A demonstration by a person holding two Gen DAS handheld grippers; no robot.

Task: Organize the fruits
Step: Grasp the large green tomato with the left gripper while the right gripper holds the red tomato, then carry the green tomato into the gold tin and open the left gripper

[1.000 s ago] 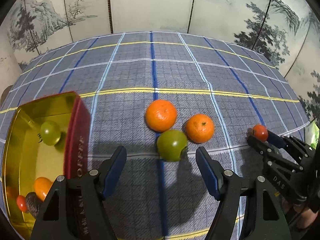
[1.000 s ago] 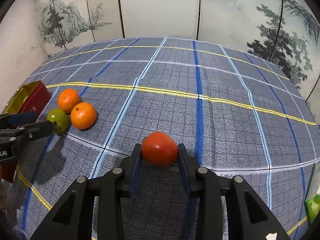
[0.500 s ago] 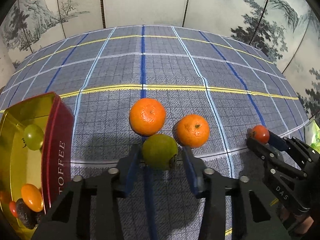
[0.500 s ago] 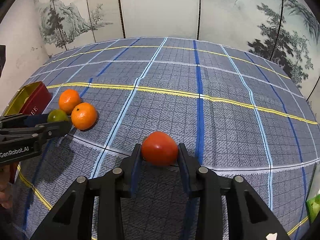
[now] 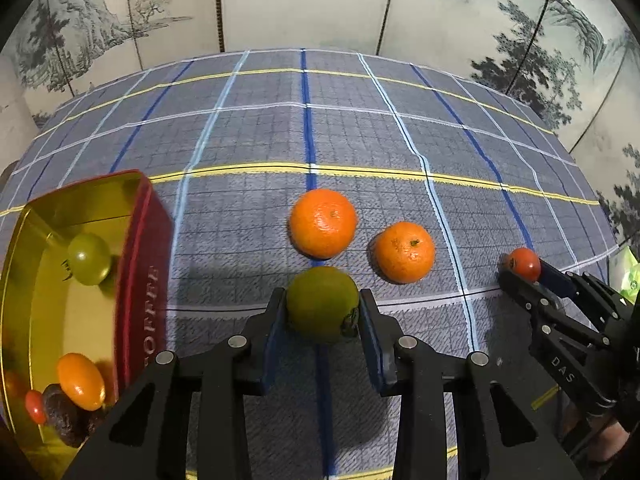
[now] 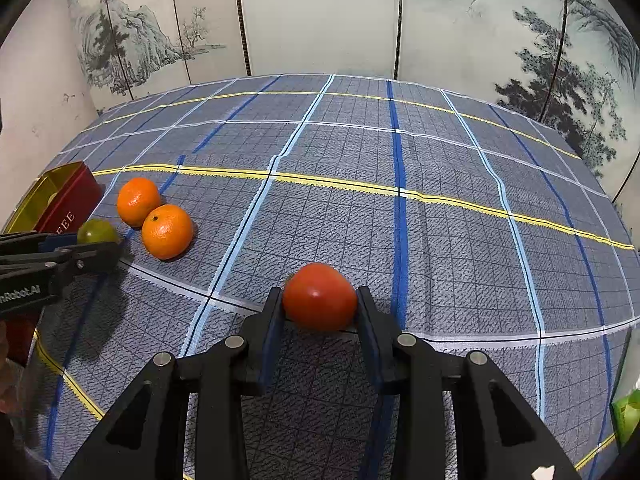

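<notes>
clamping done: my left gripper [image 5: 322, 312] went from wide open to pinched on the green fruit [image 5: 322, 304], at 6 o'clock of the two oranges [image 5: 323, 223]. r gripper [image 6: 319, 307] holds the red tomato [image 6: 319, 296] tight. next, i reckon: tin [image 5: 144, 280] at 9 o'clock.

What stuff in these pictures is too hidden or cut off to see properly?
- Red tin: left wrist view, the picture's edge cuts off its near corner and the first letters of its lettering.
- Dark fruit in the tin: an orange fruit overlaps it.
- Green packet: right wrist view, cut off by the edge.
</notes>
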